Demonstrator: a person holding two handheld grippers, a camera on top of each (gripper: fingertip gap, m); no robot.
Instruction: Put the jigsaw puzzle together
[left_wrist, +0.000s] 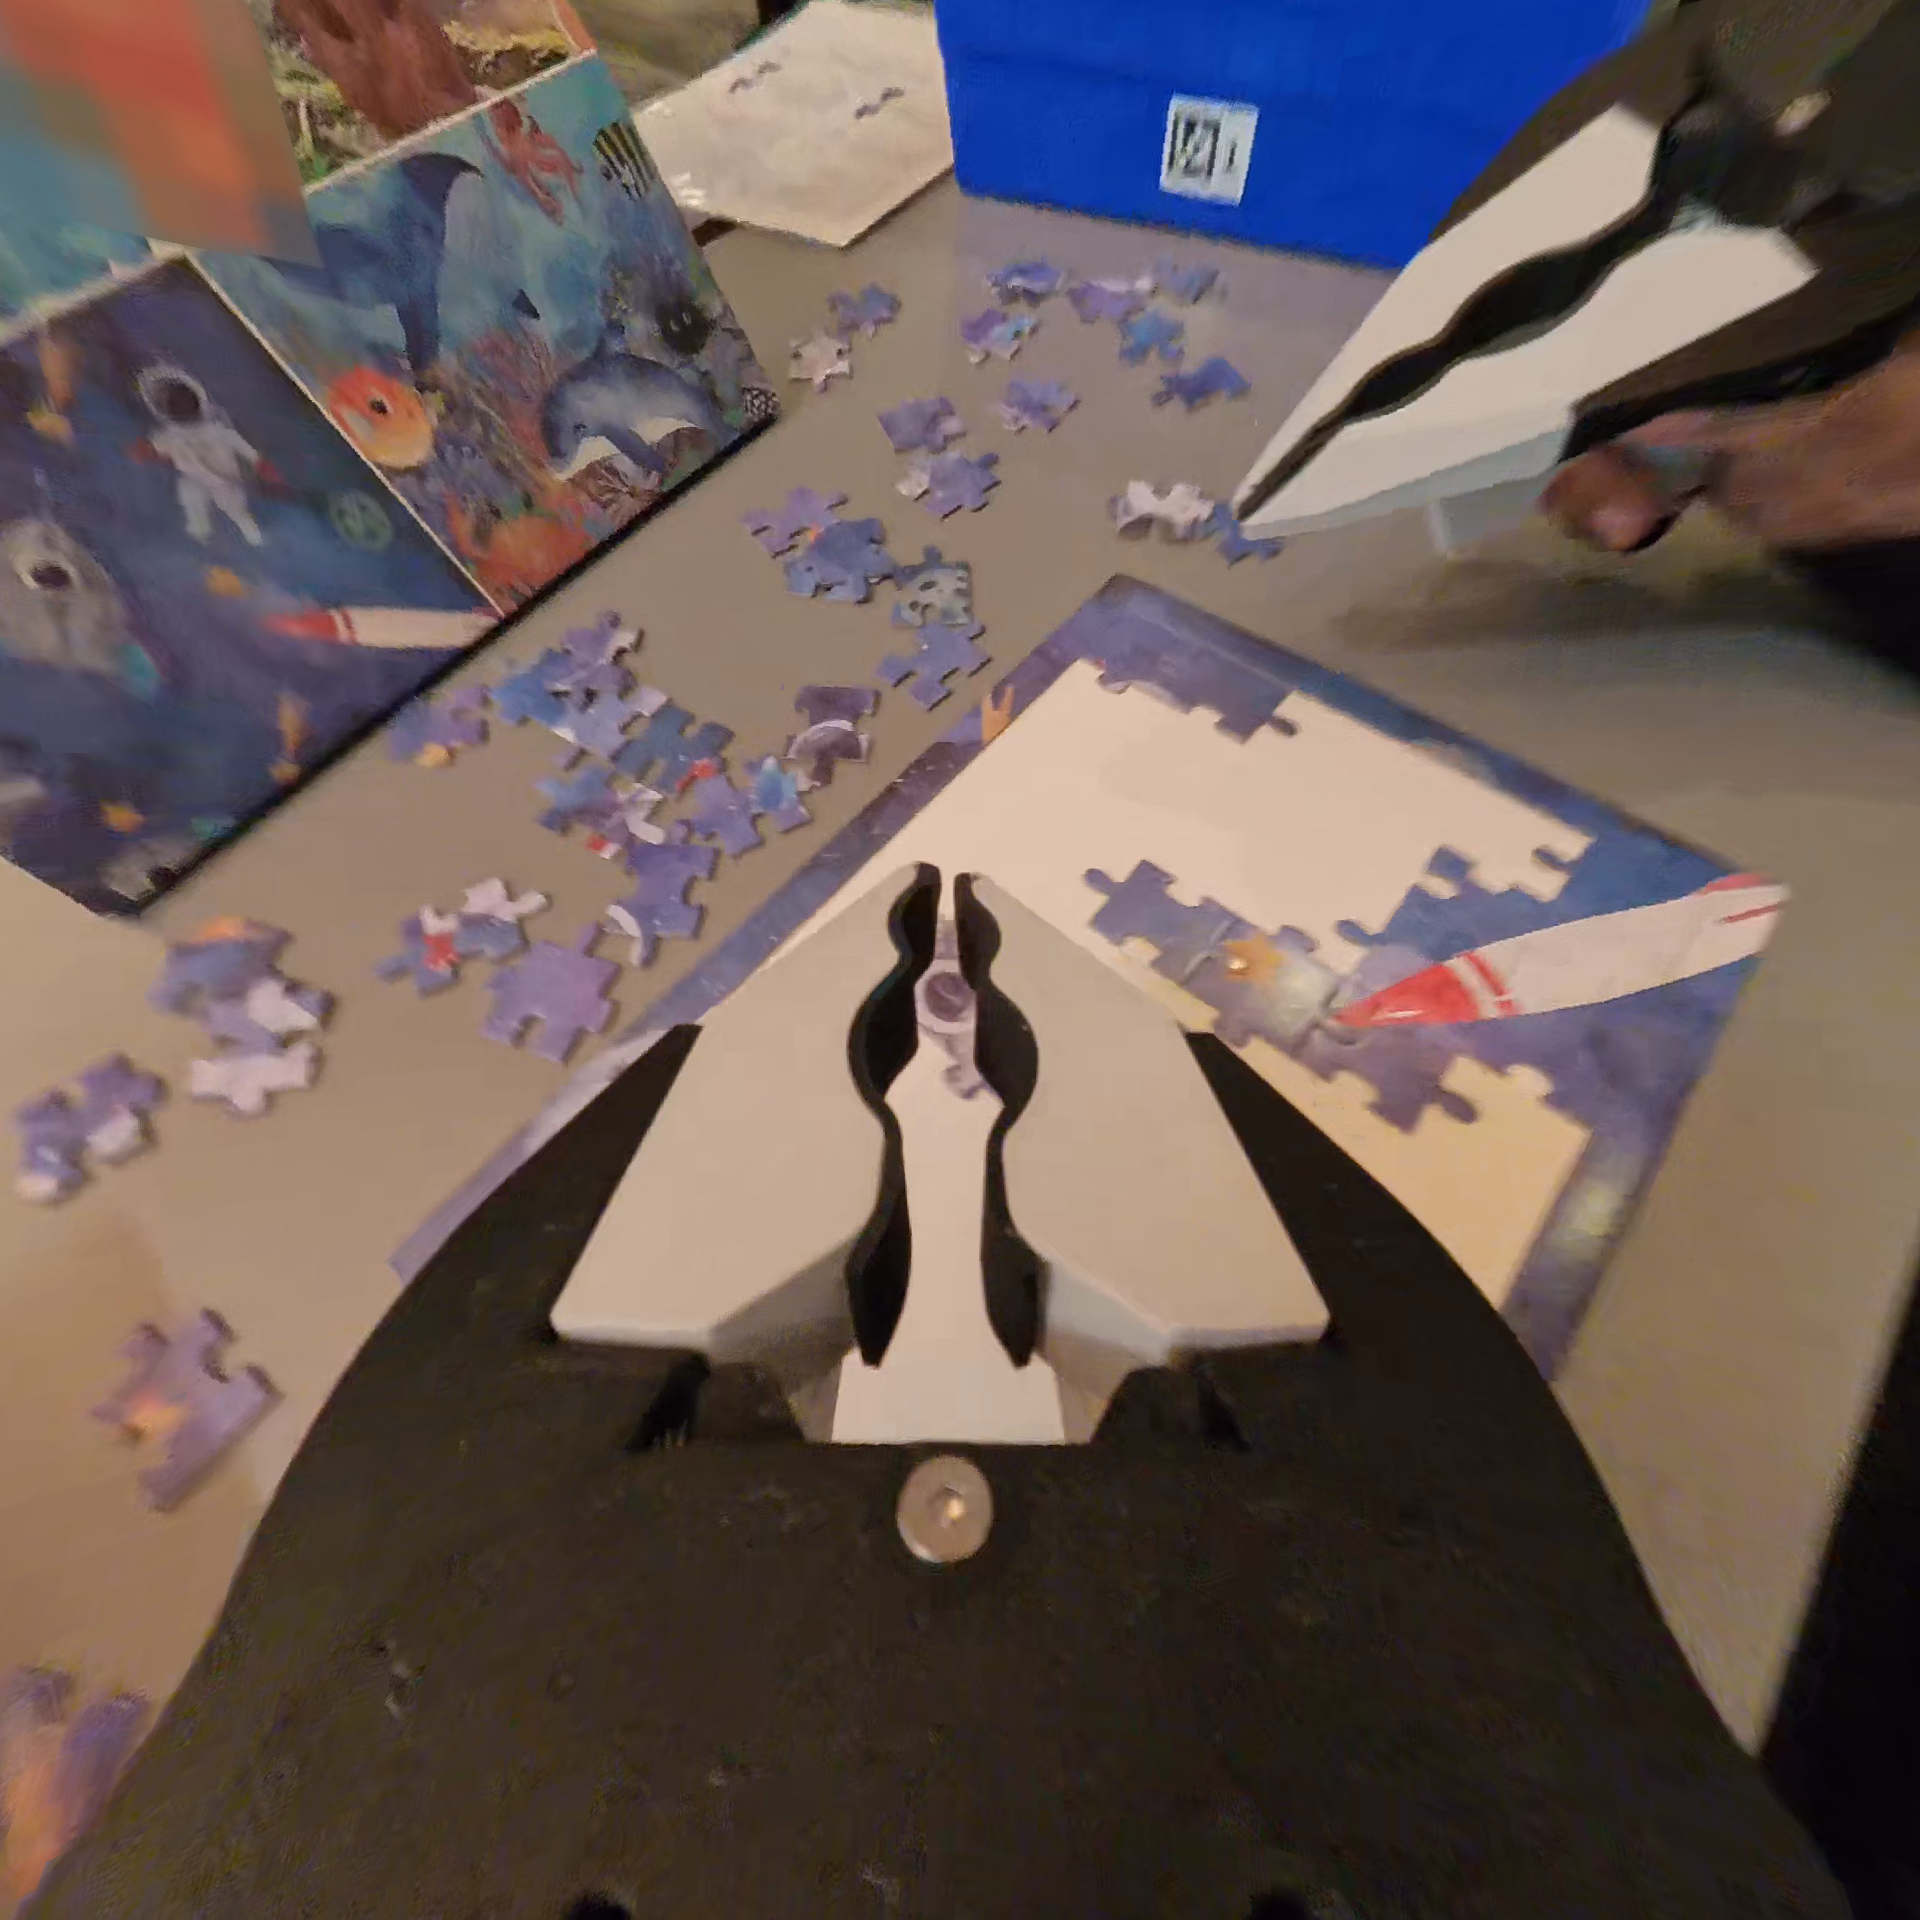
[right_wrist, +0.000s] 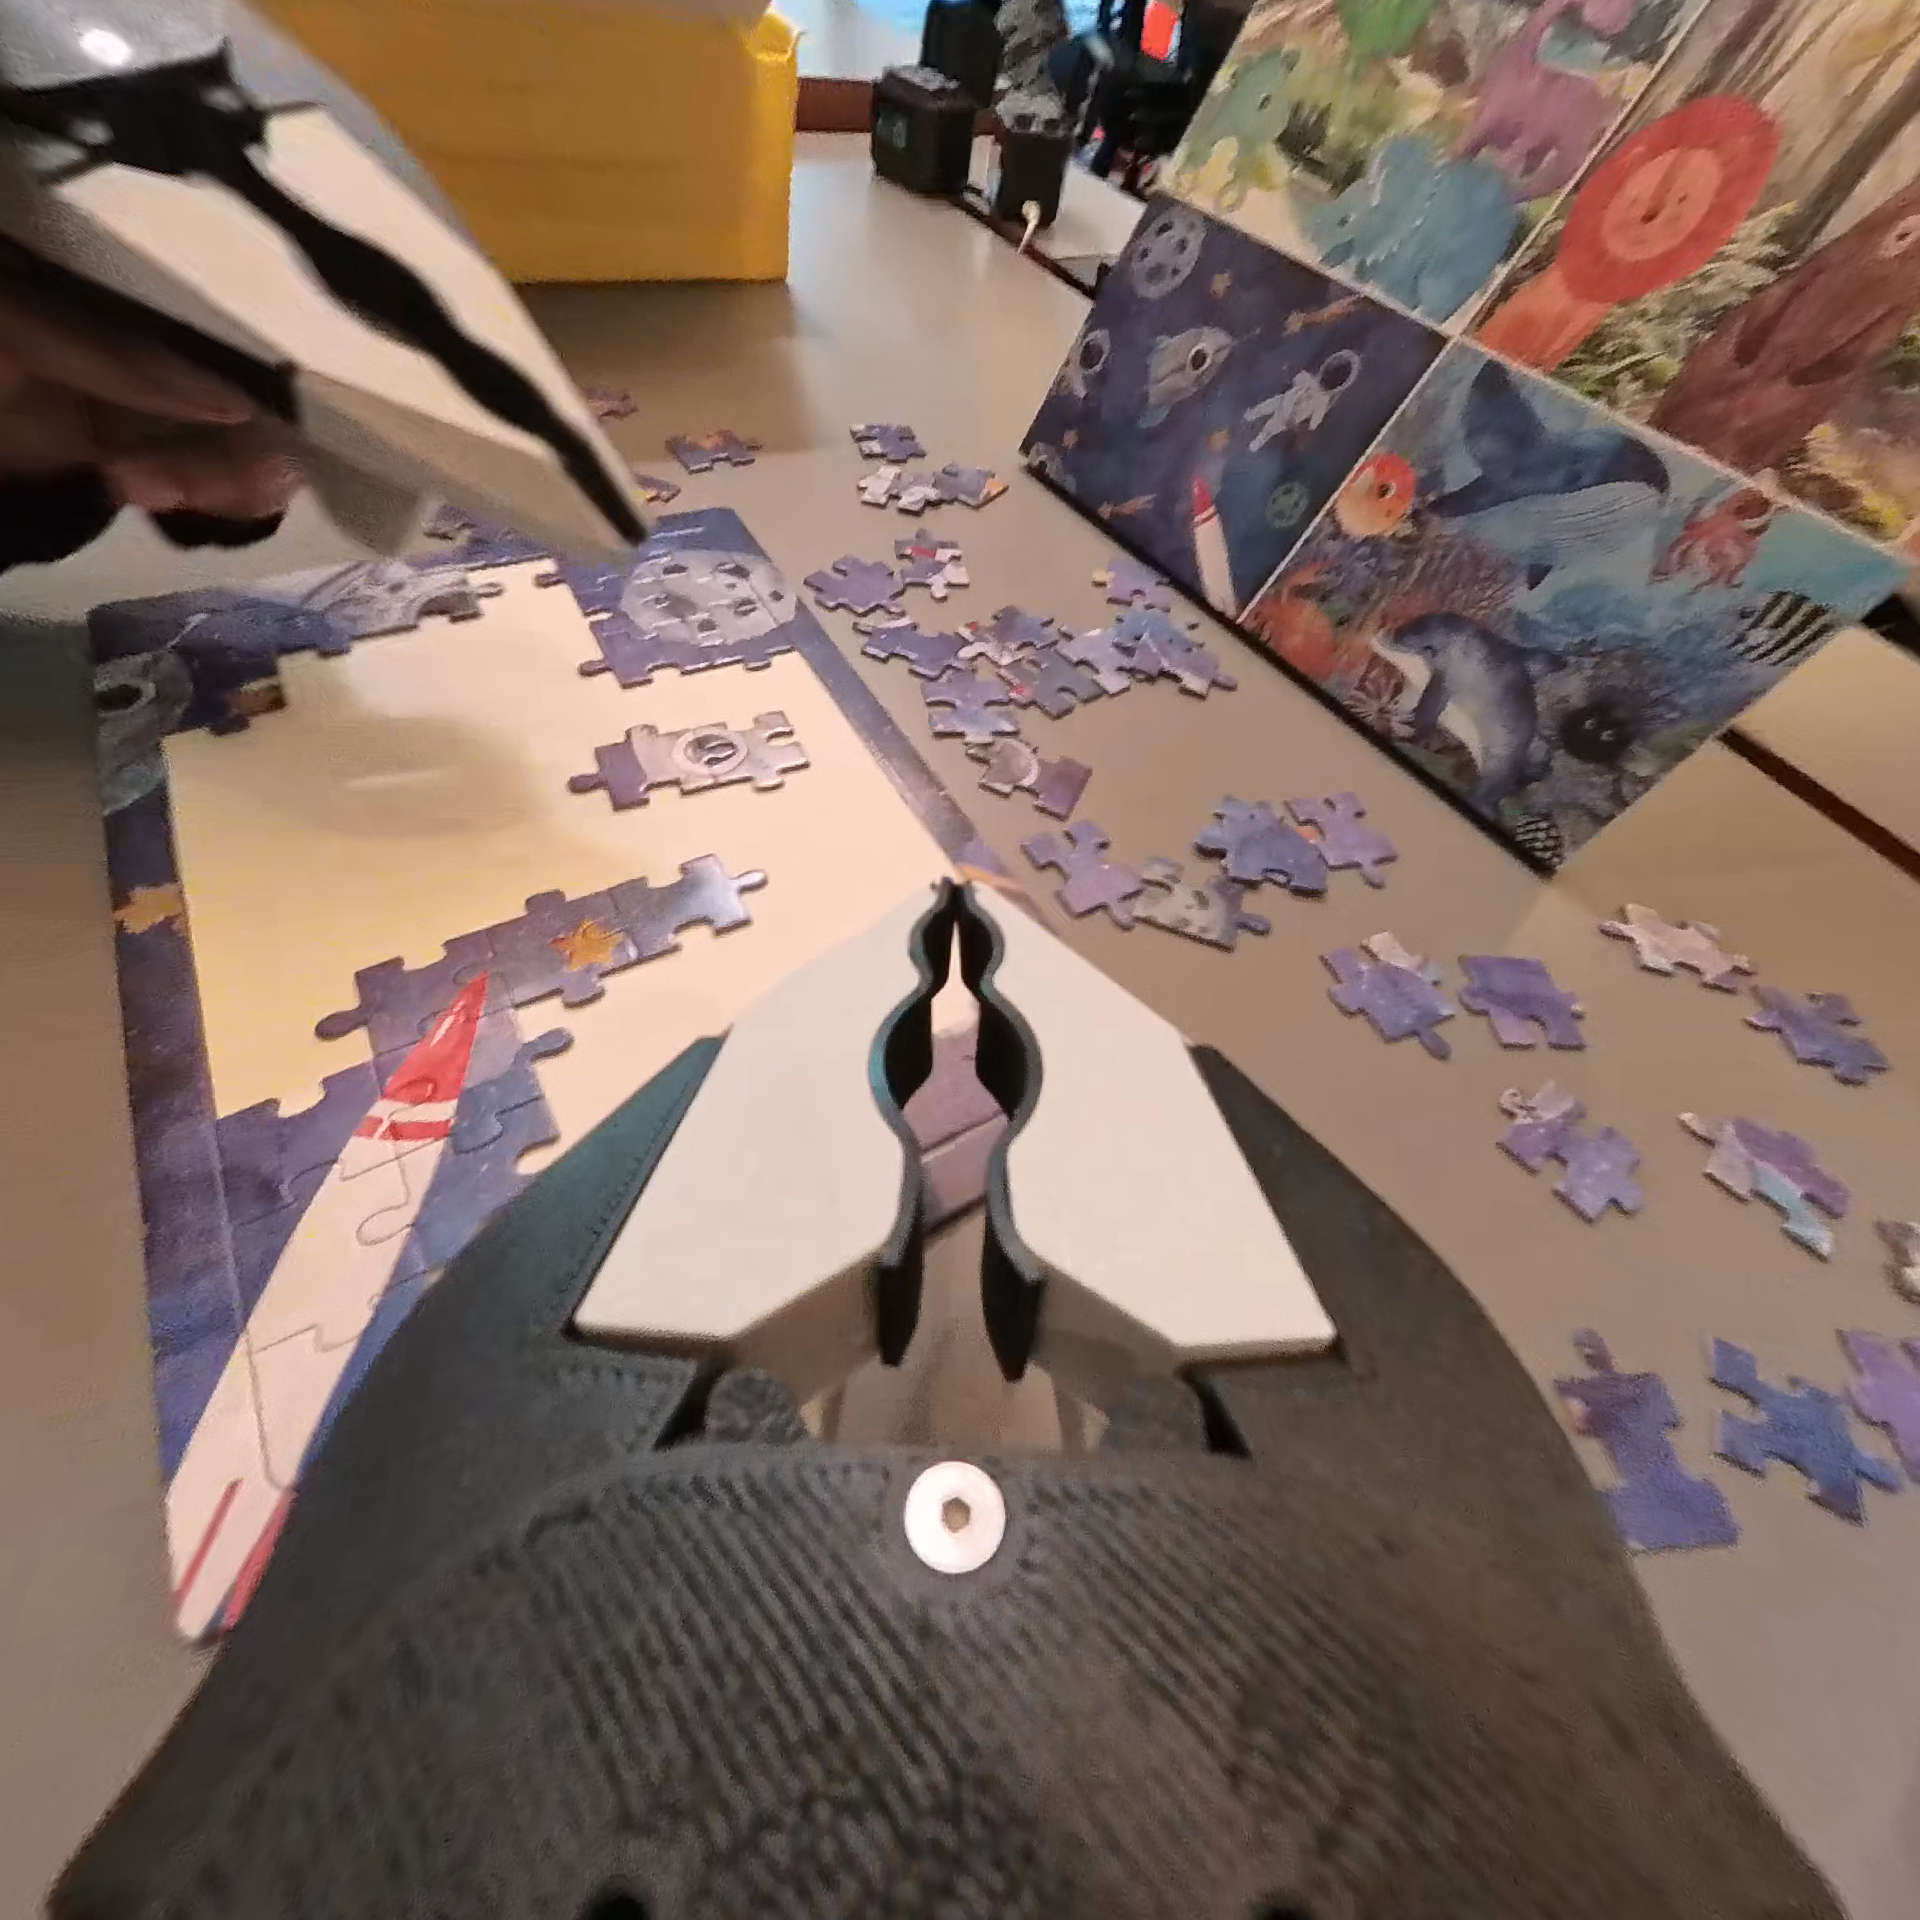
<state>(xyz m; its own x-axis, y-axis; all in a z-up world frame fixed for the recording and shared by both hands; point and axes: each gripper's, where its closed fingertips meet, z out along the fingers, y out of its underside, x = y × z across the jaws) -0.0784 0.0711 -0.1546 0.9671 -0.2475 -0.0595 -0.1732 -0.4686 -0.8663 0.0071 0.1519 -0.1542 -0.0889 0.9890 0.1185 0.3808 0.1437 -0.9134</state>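
The puzzle board (left_wrist: 1247, 790) lies on the grey table, with its blue border, a rocket section (left_wrist: 1538, 956) and some edge pieces in place. It also shows in the right wrist view (right_wrist: 416, 831). My left gripper (left_wrist: 940, 883) hovers over the board with its jaws shut and nothing pinched. A small astronaut piece (left_wrist: 945, 1003) shows between its fingers, lying on the board below. My right gripper (right_wrist: 953, 896) is shut, and nothing shows between its pads. In the left wrist view its tips (left_wrist: 1247, 520) sit on the table beyond the board's far corner, right beside a loose blue piece (left_wrist: 1242, 542).
Many loose blue pieces (left_wrist: 644, 748) are scattered between the board and the leaning picture panels (left_wrist: 208, 582). A blue bin (left_wrist: 1247, 104) stands behind them and a yellow bin (right_wrist: 623, 156) at the far end. A hand (left_wrist: 1662, 488) holds the right gripper. Tip to tip, the grippers are about 12 cm apart.
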